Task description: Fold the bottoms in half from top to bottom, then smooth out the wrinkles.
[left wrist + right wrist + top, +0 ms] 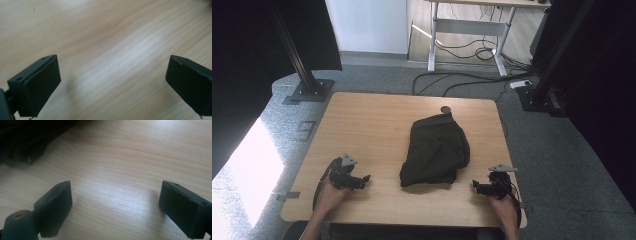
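A dark, folded garment (435, 151) lies in a heap at the middle of the wooden table (372, 125). My left gripper (365, 181) rests low near the front left edge, jaws wide apart over bare wood (112, 72), holding nothing. Near the front right edge my right gripper (475, 187) is open too, with nothing between its jaws (115, 205). The garment's edge (22, 142) shows dark at the upper left of the right gripper view, a short way from the jaws.
Black frame posts on base plates (309, 90) stand beyond the table's far corners. A white desk (472, 30) and loose cables (462, 75) lie on the grey floor behind. A small dark round object (445, 108) sits near the table's far edge.
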